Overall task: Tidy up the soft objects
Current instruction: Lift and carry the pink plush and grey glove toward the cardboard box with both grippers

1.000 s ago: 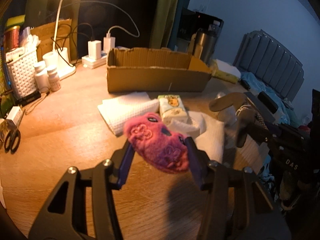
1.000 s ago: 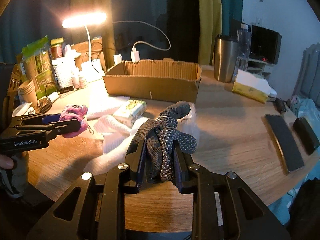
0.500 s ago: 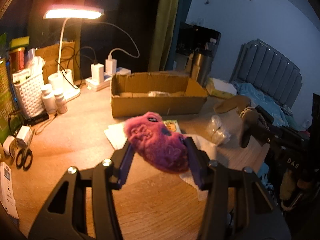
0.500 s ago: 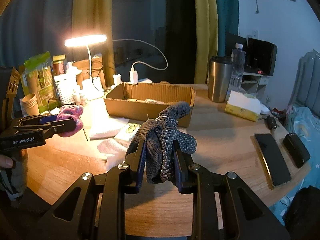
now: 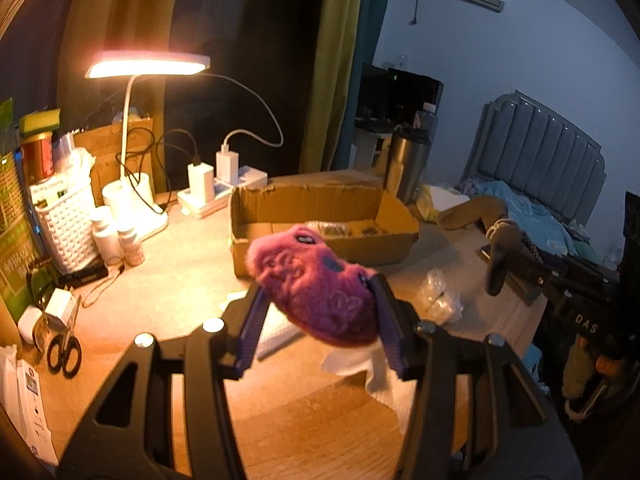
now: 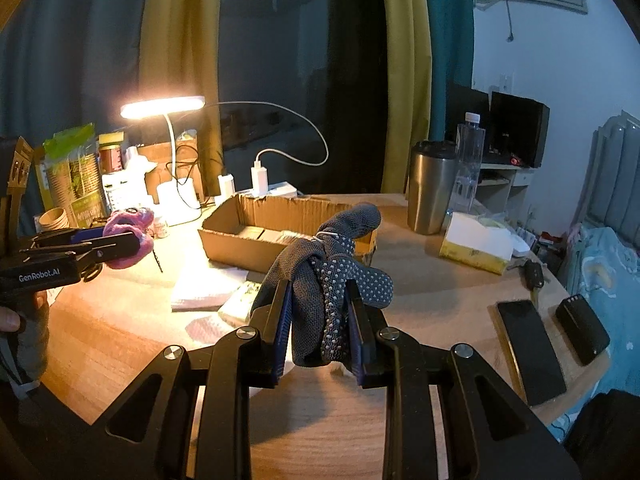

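The left tongs point(image 5: 316, 300) clamp a pink plush toy point(image 5: 316, 284) and the right tongs point(image 6: 320, 312) pinch a grey dotted glove point(image 6: 332, 276) — both held above the desk point(image 6: 432, 300), short of the cardboard box point(image 6: 256, 232). The dangling glove could snag the box's near wall — or slip free.

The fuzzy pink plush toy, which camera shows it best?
The left wrist view: the fuzzy pink plush toy fills the middle of the frame, clamped in the left tool, its embroidered swirls visible. The right wrist view shows it only small at the left edge, partly hidden by that tool's fingers.
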The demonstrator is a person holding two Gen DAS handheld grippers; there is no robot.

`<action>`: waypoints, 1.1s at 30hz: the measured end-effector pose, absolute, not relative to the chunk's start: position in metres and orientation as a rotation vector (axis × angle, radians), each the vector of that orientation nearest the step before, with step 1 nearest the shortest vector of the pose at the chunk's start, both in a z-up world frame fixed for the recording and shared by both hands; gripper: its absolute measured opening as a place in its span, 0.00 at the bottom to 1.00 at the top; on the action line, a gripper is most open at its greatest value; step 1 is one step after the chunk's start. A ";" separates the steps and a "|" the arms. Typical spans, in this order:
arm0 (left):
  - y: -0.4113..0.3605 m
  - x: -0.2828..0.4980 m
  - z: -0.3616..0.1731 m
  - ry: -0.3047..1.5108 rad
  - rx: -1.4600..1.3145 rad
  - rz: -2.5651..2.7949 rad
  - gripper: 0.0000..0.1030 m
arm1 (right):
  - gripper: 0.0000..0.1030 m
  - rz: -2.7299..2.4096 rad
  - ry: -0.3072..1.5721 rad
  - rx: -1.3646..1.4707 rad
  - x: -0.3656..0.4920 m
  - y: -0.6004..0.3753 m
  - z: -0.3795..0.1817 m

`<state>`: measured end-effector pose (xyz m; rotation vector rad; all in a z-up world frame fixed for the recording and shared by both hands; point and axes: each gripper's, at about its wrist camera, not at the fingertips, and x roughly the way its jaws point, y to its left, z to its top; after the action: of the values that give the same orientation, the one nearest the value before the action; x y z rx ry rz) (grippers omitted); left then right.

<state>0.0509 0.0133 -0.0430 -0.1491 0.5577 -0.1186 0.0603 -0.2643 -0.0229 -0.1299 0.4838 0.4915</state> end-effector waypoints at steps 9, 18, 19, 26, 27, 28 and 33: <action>0.015 0.070 -0.029 0.535 -0.144 -0.119 0.50 | 0.26 0.485 0.466 -0.124 0.082 -0.263 -0.013; 0.021 0.096 -0.013 0.503 -0.154 -0.103 0.50 | 0.26 0.481 0.460 -0.120 0.109 -0.258 -0.007; 0.021 0.099 -0.010 0.496 -0.153 -0.101 0.50 | 0.26 0.481 0.462 -0.118 0.113 -0.258 -0.007; 0.027 0.122 -0.001 0.463 -0.167 -0.084 0.50 | 0.26 0.483 0.456 -0.122 0.136 -0.252 -0.003; 0.027 0.125 0.000 0.462 -0.167 -0.082 0.50 | 0.26 0.484 0.455 -0.122 0.139 -0.251 -0.003; 0.028 0.129 0.000 0.461 -0.170 -0.081 0.50 | 0.26 0.485 0.453 -0.122 0.141 -0.251 -0.002; 0.032 0.142 0.006 0.445 -0.176 -0.073 0.50 | 0.26 0.488 0.453 -0.126 0.158 -0.246 -0.001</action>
<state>0.1421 0.0318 0.0059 -0.1755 0.4450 -0.0732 0.1580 -0.2458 -0.0014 -0.1258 0.4532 0.4883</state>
